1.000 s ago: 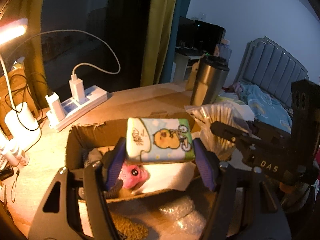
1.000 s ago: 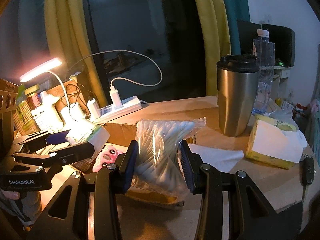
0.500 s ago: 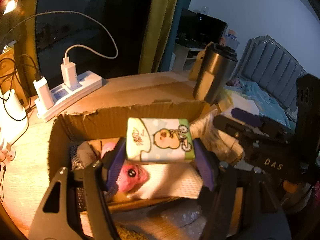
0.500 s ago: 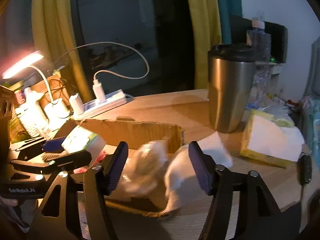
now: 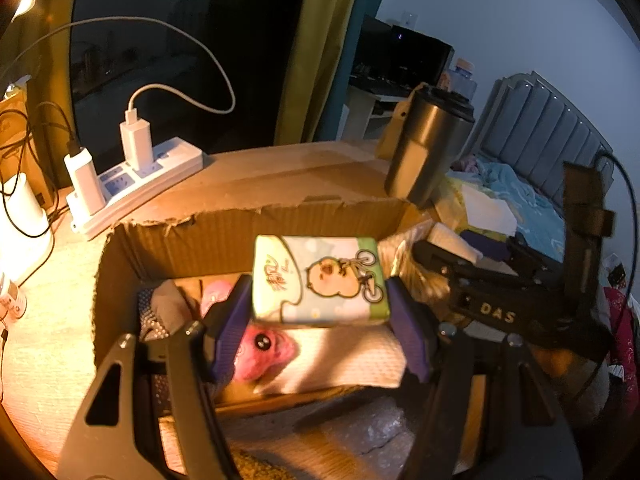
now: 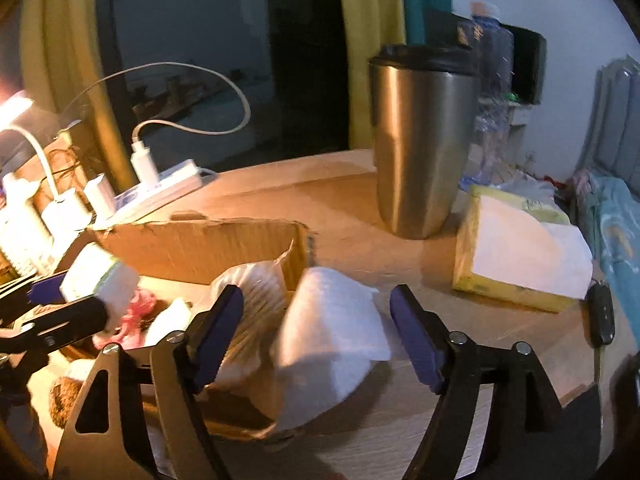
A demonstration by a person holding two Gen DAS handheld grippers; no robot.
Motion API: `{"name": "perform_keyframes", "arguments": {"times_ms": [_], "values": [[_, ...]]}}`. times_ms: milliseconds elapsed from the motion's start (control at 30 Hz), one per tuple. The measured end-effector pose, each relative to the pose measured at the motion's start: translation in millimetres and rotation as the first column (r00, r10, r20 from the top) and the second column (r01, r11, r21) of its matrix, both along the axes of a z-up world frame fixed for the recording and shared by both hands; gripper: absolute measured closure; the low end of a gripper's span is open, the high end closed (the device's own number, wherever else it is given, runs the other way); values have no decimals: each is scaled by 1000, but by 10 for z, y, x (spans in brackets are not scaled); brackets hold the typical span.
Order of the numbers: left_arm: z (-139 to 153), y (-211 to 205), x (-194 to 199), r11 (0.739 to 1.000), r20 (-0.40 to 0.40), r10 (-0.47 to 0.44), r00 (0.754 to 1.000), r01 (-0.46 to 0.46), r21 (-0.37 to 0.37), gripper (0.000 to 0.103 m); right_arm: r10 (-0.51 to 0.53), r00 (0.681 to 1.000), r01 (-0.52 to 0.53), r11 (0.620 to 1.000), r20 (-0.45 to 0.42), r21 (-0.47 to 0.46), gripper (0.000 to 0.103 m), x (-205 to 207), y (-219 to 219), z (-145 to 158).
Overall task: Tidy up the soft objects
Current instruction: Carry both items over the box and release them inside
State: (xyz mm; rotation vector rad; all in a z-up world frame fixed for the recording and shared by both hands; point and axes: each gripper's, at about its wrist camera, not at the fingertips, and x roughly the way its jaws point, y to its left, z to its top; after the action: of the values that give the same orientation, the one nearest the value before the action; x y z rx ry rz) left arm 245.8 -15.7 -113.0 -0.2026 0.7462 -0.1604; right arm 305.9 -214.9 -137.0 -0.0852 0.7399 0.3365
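The wooden table [image 6: 344,196] carried everything, and one torn cardboard box [image 5: 256,228] sat open on it, its near wall partly hidden behind the left gripper's frame. One steel tumbler [image 6: 420,148] with a dark lid stood upright beyond the box's right end, well apart from the one white power strip [image 5: 136,188], which held two white chargers. One yellow tissue pack [image 6: 516,256] lay to the right of the tumbler, with a dark key fob [image 6: 602,318] near its right end.

Inside the box lay one white cloth [image 5: 344,356], one pink plush toy [image 5: 264,354] with a dark eye, and a grey dotted fabric piece [image 5: 158,308] at the left wall; how much more lay under them could not be made out. One clear bag of pale sticks [image 6: 256,300] leaned over the box's right end, blurred, and one white folded cloth [image 6: 328,332] draped over the same corner.

The left gripper [image 5: 320,312] clamped one tissue packet [image 5: 320,280] between its purple pads, held above the box's inside. The packet showed a cartoon chick riding a bicycle and scribbled characters too small to read. The right gripper [image 6: 316,336] had its jaws spread wide, gripping nothing, with the bag just beside its left pad and the folded cloth between the pads. Its body, seen from the left wrist, read "DAS".
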Motion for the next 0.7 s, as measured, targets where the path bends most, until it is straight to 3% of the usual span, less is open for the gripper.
{"name": "perform_keyframes", "arguments": {"times_ms": [300,367,700], "values": [[-70,-30,38,1000,-23,-12,1000,12,7,36,-44,995,39,997,-84,-62,23,100,-33,-237],[-88,-33,46,1000,-30,-14,999,14,9,36,-43,994,39,998,-103,-38,23,115,-64,-277],[-73,-38,33,1000,-28,-19,999,20,7,36,-53,994,51,998,-95,-24,23,44,-111,-213]]}}
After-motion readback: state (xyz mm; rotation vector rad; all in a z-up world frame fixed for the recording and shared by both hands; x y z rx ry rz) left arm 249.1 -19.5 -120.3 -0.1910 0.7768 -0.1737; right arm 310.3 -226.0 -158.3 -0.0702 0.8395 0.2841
